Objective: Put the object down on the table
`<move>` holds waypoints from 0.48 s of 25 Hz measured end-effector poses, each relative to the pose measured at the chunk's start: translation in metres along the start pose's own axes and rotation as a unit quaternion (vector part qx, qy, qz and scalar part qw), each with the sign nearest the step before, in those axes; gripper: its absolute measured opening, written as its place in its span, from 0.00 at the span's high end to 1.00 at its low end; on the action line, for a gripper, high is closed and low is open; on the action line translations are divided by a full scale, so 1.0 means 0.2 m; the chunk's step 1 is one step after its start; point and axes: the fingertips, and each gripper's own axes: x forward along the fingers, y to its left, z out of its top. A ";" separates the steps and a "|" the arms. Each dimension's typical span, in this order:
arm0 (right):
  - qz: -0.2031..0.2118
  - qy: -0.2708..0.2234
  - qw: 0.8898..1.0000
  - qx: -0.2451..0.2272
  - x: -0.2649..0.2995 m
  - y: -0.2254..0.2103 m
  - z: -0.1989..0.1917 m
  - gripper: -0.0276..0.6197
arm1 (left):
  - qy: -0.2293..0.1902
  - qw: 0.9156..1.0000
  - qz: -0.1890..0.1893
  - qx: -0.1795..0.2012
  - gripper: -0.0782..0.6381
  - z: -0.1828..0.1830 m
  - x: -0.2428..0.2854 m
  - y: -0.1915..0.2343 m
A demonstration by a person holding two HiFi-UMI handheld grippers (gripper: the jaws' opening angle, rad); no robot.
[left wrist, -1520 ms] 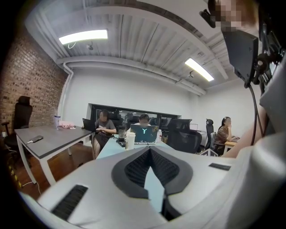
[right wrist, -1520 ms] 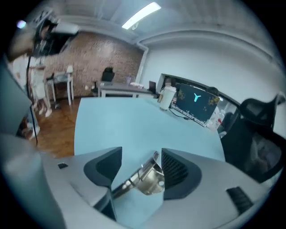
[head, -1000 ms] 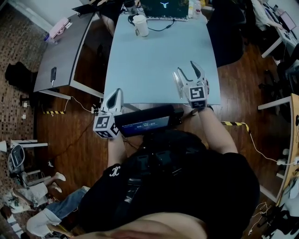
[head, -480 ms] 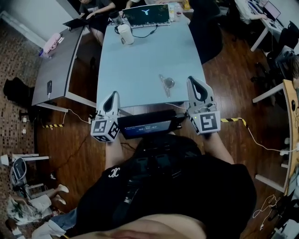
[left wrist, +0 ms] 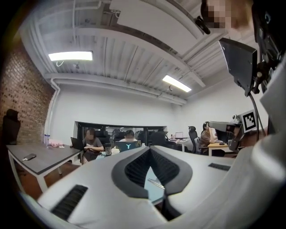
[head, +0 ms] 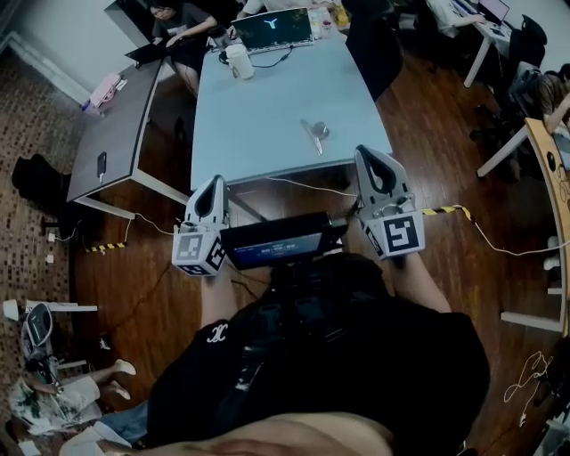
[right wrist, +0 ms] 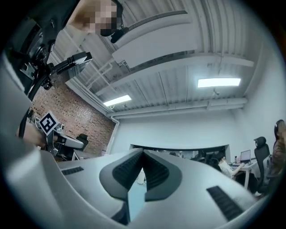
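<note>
The object (head: 314,134), small and clear with a round end and a thin handle, lies alone on the light blue table (head: 267,107) near its front edge. In the head view both grippers are held back off the table, close to the person's body. My left gripper (head: 214,182) is shut and empty, below the table's front left corner. Shut and empty too, my right gripper (head: 369,153) hangs just off the front right corner, apart from the object. The left gripper view shows its jaws (left wrist: 149,148) closed tip to tip, with the object (left wrist: 156,183) glimpsed on the table behind. The right gripper (right wrist: 143,152) is likewise closed.
A laptop (head: 272,27) with a cable and a white mug (head: 239,61) stand at the table's far end. A grey table (head: 116,134) with a phone (head: 102,165) stands to the left. People sit at the far desks. A screen device (head: 276,242) hangs between the grippers.
The right gripper's jaws went from open to shut and it drew back off the table toward the body. The object stays lying on the table. The left gripper stayed shut.
</note>
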 end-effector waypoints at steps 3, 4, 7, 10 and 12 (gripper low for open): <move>-0.009 0.024 0.999 0.027 -0.27 0.22 0.02 0.99 | 0.002 1.000 -0.006 0.008 0.90 -0.03 -0.35 -0.08; -0.015 0.033 0.999 0.039 -0.38 0.29 0.03 0.99 | 0.007 1.000 -0.005 0.006 0.90 -0.06 -0.48 -0.10; -0.034 0.043 0.996 0.070 -0.68 0.49 0.12 0.99 | 0.035 0.999 -0.001 -0.011 0.90 -0.18 -0.85 -0.17; -0.045 0.041 0.993 0.097 -0.92 0.62 0.28 0.99 | 0.050 0.998 -0.016 -0.026 0.90 -0.19 -1.11 -0.29; -0.052 0.039 0.993 0.093 -1.07 0.67 0.38 0.99 | 0.053 0.998 -0.033 -0.018 0.90 -0.17 -1.25 -0.38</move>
